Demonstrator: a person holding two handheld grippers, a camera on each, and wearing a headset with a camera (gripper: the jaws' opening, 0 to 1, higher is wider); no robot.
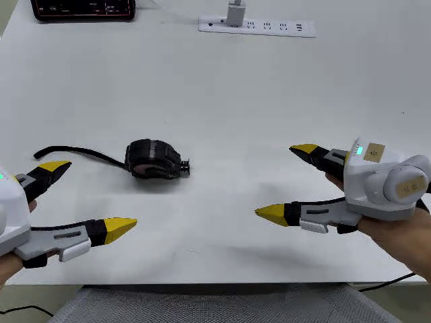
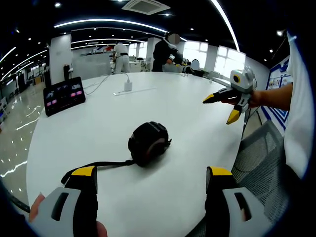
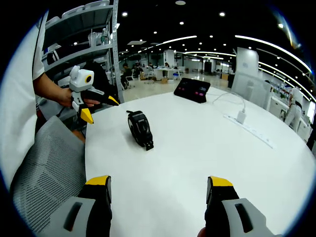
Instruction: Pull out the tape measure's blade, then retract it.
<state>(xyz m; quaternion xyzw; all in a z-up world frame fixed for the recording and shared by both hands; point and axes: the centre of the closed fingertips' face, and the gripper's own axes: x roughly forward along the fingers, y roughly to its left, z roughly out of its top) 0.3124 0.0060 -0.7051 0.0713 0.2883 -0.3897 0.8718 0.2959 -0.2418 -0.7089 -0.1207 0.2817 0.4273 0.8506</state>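
A black tape measure (image 1: 156, 159) lies on the white table (image 1: 229, 87), its blade tip facing right and a black strap (image 1: 74, 151) trailing left. It also lies ahead of the jaws in the left gripper view as the tape measure (image 2: 149, 143) and in the right gripper view as the tape measure (image 3: 139, 127). My left gripper (image 1: 91, 195) is open at the lower left, short of the tape measure. My right gripper (image 1: 288, 180) is open at the right, well apart from it. Nothing sits between either pair of yellow-tipped jaws.
A white power strip (image 1: 256, 26) with a plug lies at the far edge, and a dark tablet (image 1: 83, 9) at the far left. The table's front edge (image 1: 215, 281) runs just below the grippers, with a mesh chair (image 1: 202, 304) beneath. People stand in the far background.
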